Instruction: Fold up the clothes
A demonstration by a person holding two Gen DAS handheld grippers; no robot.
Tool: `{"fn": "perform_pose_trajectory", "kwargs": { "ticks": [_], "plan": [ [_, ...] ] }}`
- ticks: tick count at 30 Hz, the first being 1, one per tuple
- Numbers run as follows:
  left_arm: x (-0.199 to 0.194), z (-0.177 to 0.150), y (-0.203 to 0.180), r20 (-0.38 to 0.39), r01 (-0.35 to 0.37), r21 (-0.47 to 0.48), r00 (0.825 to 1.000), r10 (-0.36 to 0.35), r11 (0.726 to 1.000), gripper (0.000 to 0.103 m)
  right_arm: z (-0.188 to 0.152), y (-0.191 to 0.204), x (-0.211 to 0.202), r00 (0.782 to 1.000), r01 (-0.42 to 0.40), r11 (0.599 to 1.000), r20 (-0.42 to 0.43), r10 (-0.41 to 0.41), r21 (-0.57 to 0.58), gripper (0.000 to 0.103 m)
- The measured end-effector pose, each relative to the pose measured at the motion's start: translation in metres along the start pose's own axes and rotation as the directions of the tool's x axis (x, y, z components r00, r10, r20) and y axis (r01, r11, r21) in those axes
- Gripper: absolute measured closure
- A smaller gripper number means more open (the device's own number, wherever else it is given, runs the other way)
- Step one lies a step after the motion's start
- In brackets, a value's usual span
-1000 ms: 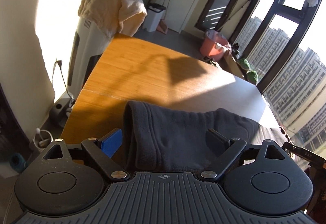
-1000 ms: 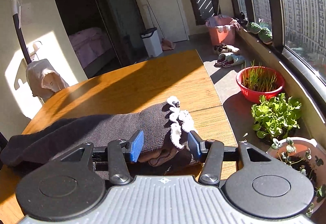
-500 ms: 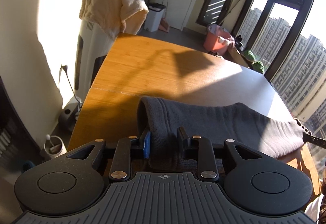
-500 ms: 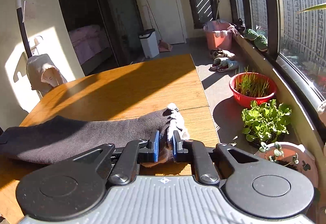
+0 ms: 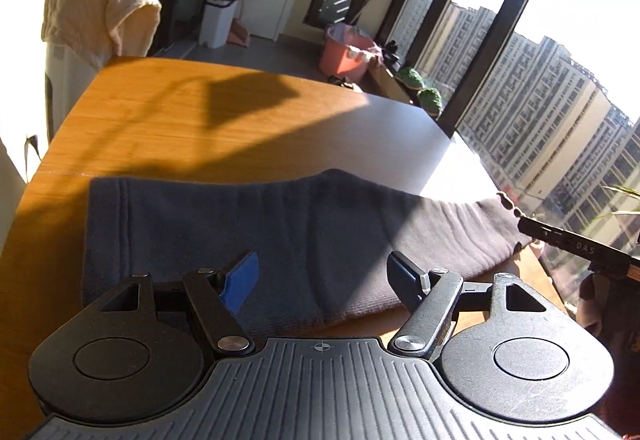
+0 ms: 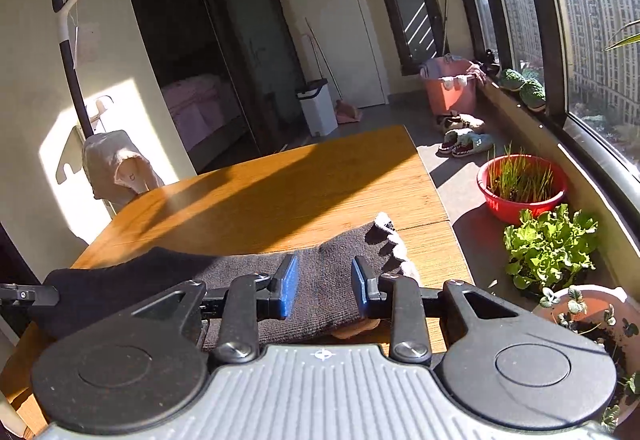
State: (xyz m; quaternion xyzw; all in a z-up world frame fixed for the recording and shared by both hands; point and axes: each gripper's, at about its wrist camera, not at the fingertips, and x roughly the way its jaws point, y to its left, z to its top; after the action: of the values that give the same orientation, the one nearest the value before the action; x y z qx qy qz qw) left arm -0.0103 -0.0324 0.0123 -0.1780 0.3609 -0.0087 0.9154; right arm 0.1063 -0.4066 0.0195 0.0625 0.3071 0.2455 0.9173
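Note:
A dark grey toe sock (image 5: 248, 224) lies flat and stretched lengthways across the near part of the wooden table (image 5: 168, 119). Its ribbed cuff is at the left in the left wrist view. Its pale toes (image 6: 394, 244) point right in the right wrist view. My left gripper (image 5: 323, 278) stands open above the cuff end, nothing between its fingers. My right gripper (image 6: 323, 282) is open over the toe end of the sock (image 6: 240, 272), fingers a hand's width apart. The right gripper's tip shows at the far right of the left wrist view as a black bar (image 5: 576, 248).
A cream towel (image 5: 96, 3) hangs over a white appliance at the table's far left corner. Beyond the right table edge stand a red bowl of grass (image 6: 522, 187), a leafy plant (image 6: 552, 244) and a flowerpot (image 6: 592, 316). A pink bucket (image 6: 450, 87) and a white bin (image 6: 318, 107) sit on the floor.
Both grippers were shut on the sock's ends half a second ago; now both are open and the sock lies flat on the table.

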Motion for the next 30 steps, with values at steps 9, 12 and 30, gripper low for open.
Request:
{"fn": "perform_pose_trajectory", "kwargs": {
  "ticks": [9,12,30],
  "plan": [
    [0.038,0.023,0.039,0.051,-0.063,-0.017,0.997,0.064,0.998,0.024,0.001,0.017,0.036,1.0,0.007,1.0,-0.002,-0.007,-0.018,0.065],
    [0.056,0.042,0.047,0.072,-0.124,0.004,0.99,0.124,0.992,0.023,0.008,0.029,0.056,1.0,0.023,0.999,0.009,-0.022,-0.047,0.065],
    [0.075,0.034,0.023,0.126,-0.241,0.188,0.967,0.22,0.952,0.001,0.009,0.027,0.065,0.999,0.039,0.999,0.006,-0.039,-0.026,0.05]
  ]
}}
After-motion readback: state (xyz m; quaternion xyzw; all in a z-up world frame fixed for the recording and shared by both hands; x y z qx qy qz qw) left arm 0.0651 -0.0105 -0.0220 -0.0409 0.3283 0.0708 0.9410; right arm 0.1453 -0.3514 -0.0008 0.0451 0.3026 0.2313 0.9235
